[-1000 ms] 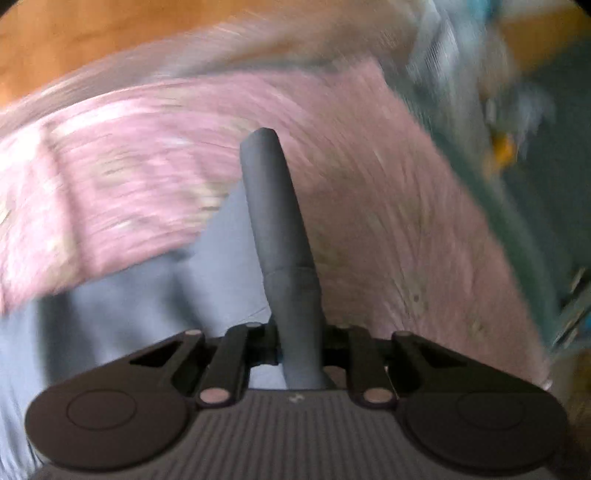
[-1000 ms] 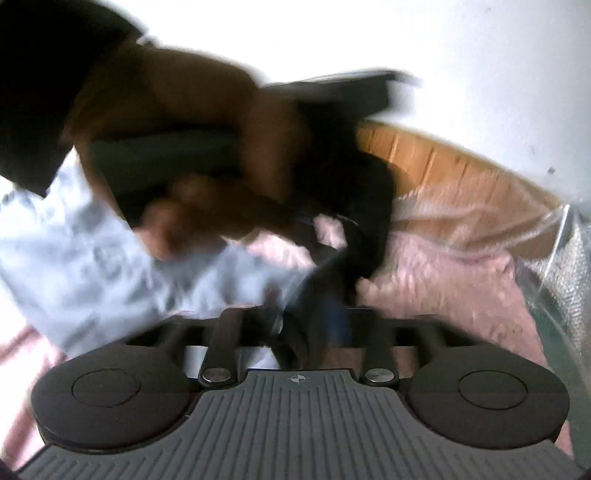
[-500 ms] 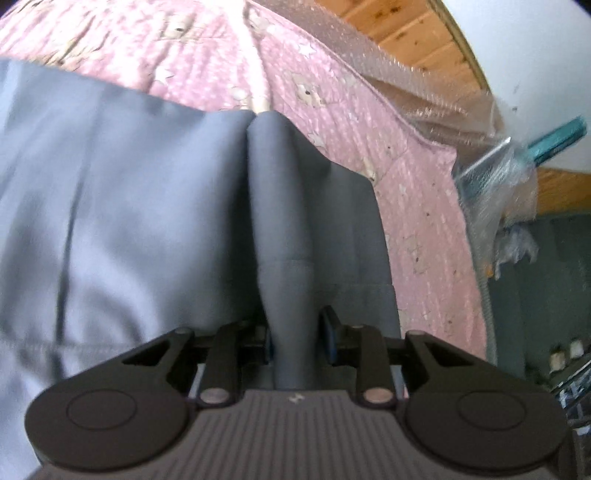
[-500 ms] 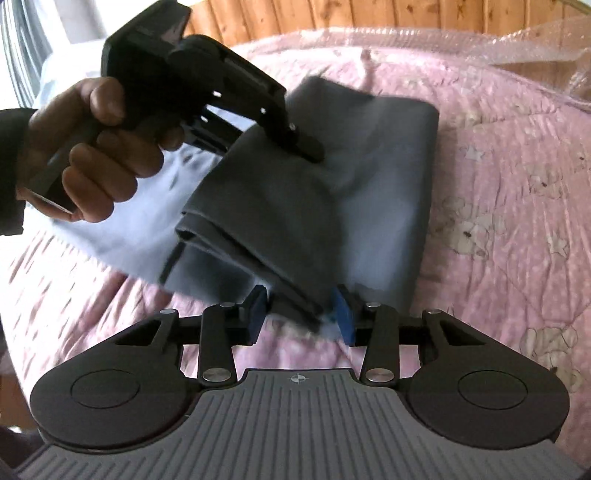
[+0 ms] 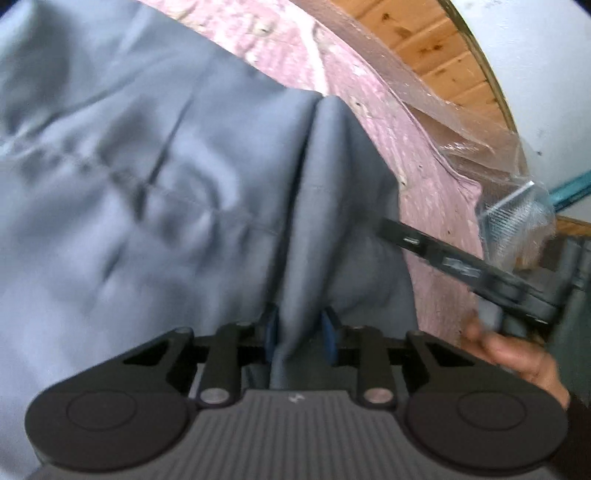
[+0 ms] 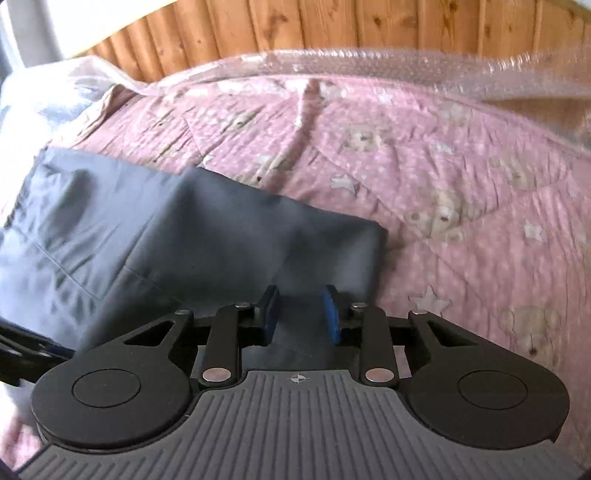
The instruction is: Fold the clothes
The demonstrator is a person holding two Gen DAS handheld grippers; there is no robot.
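Where the grey garment (image 6: 207, 236) lies folded on the pink quilt (image 6: 461, 206), it sits toward the quilt's left side in the right wrist view, far edge straight, right corner squared off, a seam line running across its left part. Layers are stacked; exact garment type can't be told.

Left gripper (image 5: 300, 334): blue pads (image 5: 271, 332) set narrow, w/ a raised ridge of the grey cloth pinched between them. That ridge runs away from the pads toward the far edge of the garment (image 5: 155, 177), w/ fabric falling off on both sides. Left view is blurred, so finer creases are unclear.

Right gripper (image 6: 301, 319): pads (image 6: 331, 317) stand a little apart, tips over the near right part of the garment. Grey cloth shows in the gap, but it looks flat, not bunched; no clamping visible. Whether the tips touch the cloth can't be told.

From the left wrist view, the right gripper's black body (image 5: 480, 273) reaches in at the garment's right edge, held by the person's right hand (image 5: 517, 358).

Beyond the garment: quilt w/ teddy bears and stars, a strip of bubble wrap (image 6: 388, 61) along its far edge, then a wooden headboard (image 6: 332, 26) behind that.
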